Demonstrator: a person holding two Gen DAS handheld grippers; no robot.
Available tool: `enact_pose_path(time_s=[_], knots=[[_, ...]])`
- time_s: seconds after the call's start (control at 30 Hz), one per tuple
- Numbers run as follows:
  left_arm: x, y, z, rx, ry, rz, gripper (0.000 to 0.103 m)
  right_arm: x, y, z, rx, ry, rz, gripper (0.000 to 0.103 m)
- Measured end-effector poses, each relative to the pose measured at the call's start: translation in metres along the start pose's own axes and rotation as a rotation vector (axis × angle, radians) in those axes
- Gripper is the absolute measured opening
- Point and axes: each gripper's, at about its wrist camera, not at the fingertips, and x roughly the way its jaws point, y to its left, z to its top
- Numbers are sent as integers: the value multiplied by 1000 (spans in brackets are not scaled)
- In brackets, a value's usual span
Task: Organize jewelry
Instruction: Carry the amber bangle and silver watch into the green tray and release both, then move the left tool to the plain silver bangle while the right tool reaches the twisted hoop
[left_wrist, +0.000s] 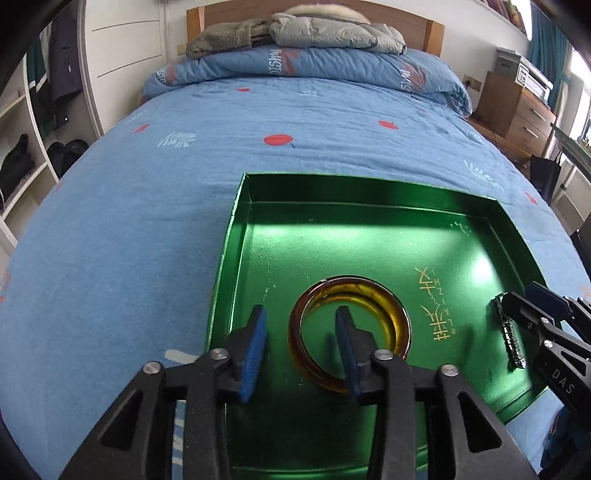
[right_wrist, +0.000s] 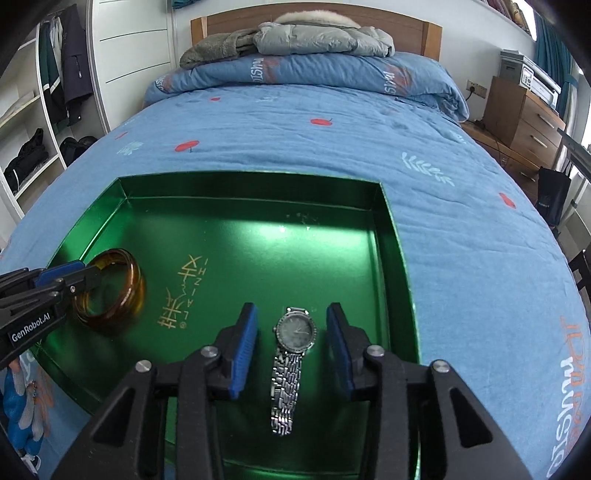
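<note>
A shiny green tray (left_wrist: 369, 192) (right_wrist: 251, 188) lies on the blue bedsheet. In its left part an amber bangle (left_wrist: 400, 325) (right_wrist: 137, 284) rests flat. My left gripper (left_wrist: 301, 314) (right_wrist: 86, 272) is open over it, one finger inside the ring and the other outside. The ring's left rim lies between the pads with gaps on both sides. A silver watch (right_wrist: 295, 332) (left_wrist: 511, 338) lies face up in the tray's right part. My right gripper (right_wrist: 292, 308) (left_wrist: 519, 293) is open and straddles the watch face without touching it.
The tray sits near the foot of a bed (left_wrist: 147, 221). A rolled quilt (right_wrist: 295, 74) and jackets (right_wrist: 314, 37) are piled at the headboard. Wardrobe shelves (right_wrist: 26, 147) stand on the left and a wooden drawer chest (right_wrist: 524, 118) on the right.
</note>
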Motion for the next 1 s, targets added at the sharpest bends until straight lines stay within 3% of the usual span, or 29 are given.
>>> enact_pose_path(time_s=[0.13, 0.3, 0.57, 0.77, 1.0], knots=[[-50, 11, 3, -22, -67, 9, 46, -53, -9, 6, 23, -75, 13, 40], [-136, 27, -11, -17, -147, 27, 46, -151, -12, -8, 3, -170, 32, 40], [-250, 57, -71, -16, -188, 32, 46, -294, -22, -77, 9, -302, 50, 40], [-293, 72, -127, -33, -170, 28, 49, -356, -33, -142, 53, -329, 45, 40], [-308, 76, -187, -42, -128, 17, 49, -385, -36, -201, 109, -314, 56, 39]])
